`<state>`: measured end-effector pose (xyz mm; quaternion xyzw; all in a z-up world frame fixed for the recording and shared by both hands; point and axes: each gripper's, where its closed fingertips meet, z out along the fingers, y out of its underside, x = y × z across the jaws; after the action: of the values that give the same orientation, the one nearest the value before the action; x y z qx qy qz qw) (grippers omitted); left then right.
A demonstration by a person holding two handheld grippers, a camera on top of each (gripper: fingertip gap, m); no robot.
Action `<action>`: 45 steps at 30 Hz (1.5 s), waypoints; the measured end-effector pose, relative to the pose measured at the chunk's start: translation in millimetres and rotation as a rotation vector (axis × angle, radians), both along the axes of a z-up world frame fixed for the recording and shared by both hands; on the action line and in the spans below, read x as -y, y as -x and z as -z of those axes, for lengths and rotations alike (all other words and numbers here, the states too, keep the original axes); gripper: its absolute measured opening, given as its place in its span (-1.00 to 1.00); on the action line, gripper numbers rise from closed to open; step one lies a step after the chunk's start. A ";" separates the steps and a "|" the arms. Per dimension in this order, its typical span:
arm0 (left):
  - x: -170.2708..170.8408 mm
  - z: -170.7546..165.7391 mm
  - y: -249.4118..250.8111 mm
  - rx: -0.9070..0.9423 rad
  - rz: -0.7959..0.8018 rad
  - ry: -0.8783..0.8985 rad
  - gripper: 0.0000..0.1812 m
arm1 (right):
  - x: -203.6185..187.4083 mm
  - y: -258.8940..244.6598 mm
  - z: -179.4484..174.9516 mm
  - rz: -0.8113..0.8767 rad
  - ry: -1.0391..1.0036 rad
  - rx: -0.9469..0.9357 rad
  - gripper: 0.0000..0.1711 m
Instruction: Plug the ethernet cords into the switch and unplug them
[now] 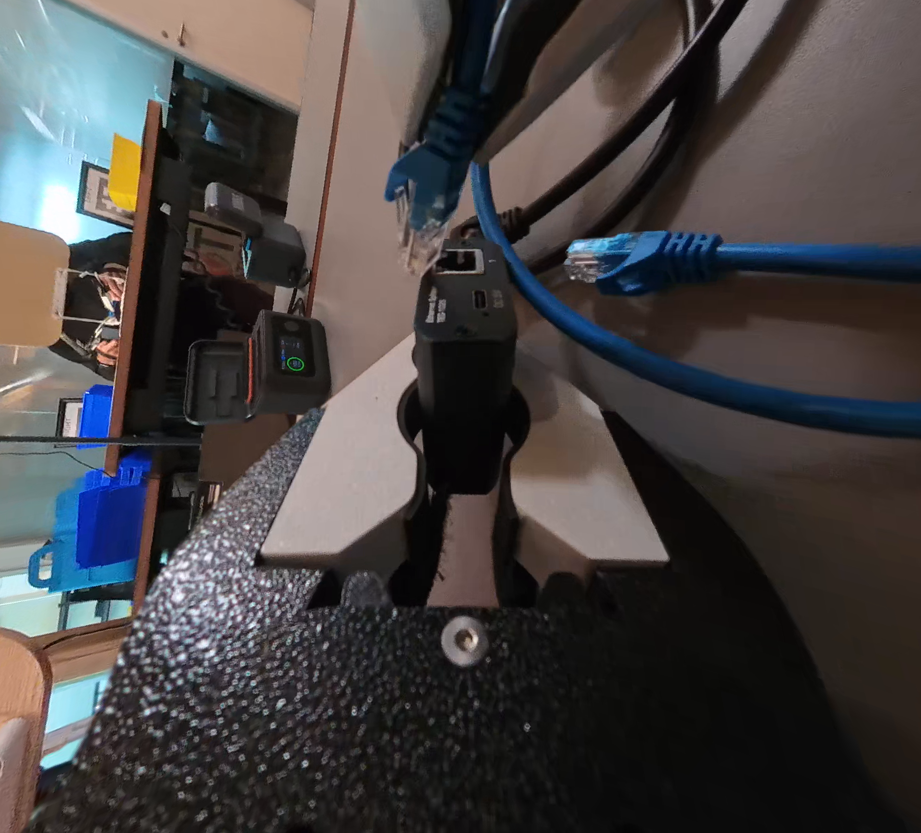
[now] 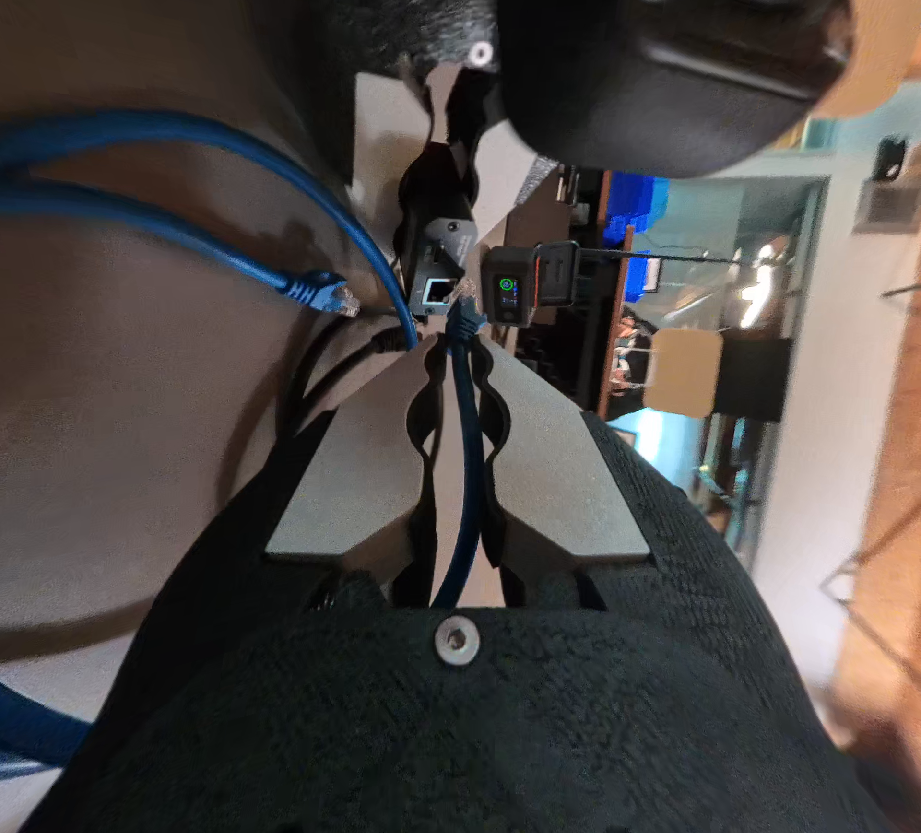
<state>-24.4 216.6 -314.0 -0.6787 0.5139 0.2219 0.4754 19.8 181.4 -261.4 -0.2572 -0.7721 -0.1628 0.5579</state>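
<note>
The left tongs (image 1: 461, 415) are clamped on the small, rigid switch (image 1: 461, 311) while the right tongs (image 2: 461, 350) grip the limp blue cord (image 2: 468, 460) behind its brittle plug (image 2: 466, 296), judged the best hold.

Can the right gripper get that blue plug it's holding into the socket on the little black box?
Probably yes. The right gripper holds the blue cord, whose plug sits right at the black box's open socket, with nothing between them. The left gripper steadies the box.

Office or lab workspace, glass partition (image 1: 75, 76), blue storage bins (image 1: 99, 525), wooden shelf (image 1: 134, 286)
</note>
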 end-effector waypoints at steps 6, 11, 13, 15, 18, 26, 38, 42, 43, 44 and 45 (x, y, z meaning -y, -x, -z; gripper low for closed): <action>4.6 0.2 -3.8 0.062 0.048 0.042 -0.76 | 5.7 -1.4 5.3 -0.071 -0.200 0.079 -0.90; 9.7 -5.7 -9.2 0.068 0.096 0.031 -0.76 | 12.2 -2.4 1.7 -0.113 -0.229 0.049 -0.89; 12.6 -4.7 -11.2 0.046 0.128 0.026 -0.76 | 15.9 -3.5 4.2 -0.133 -0.209 0.055 -0.90; 16.0 -2.7 -13.5 0.019 0.162 0.025 -0.76 | 19.6 -4.1 6.6 -0.149 -0.191 0.063 -0.90; 19.4 -2.1 -17.1 -0.011 0.189 0.022 -0.77 | 22.1 -3.5 7.9 -0.150 -0.193 0.073 -0.90; 19.2 -14.3 -20.6 -0.016 0.146 -0.017 -0.77 | 22.0 -5.2 -1.7 -0.118 -0.106 0.021 -0.92; 9.1 -12.1 -20.0 -0.026 0.058 -0.044 -0.77 | 7.8 -7.2 2.0 -0.042 -0.072 0.017 -0.89; 9.9 -16.6 -22.2 -0.055 0.079 -0.078 -0.77 | 3.9 -9.1 4.8 0.018 0.048 0.008 -0.39; 10.4 -16.9 -22.8 -0.060 0.085 -0.083 -0.77 | 4.9 -9.4 2.8 0.012 0.060 -0.005 -0.45; 10.8 -18.0 -23.7 -0.057 0.093 -0.090 -0.77 | 8.2 -9.1 0.4 -0.010 0.076 -0.023 -0.55; 11.9 -19.3 -25.8 -0.042 0.106 -0.091 -0.77 | 11.7 -9.0 -3.1 -0.031 0.094 -0.048 -0.68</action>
<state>1.4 204.7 -294.7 -0.6233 0.5484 0.2336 0.5061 28.7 169.7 -258.3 -0.2749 -0.7692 -0.1113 0.5660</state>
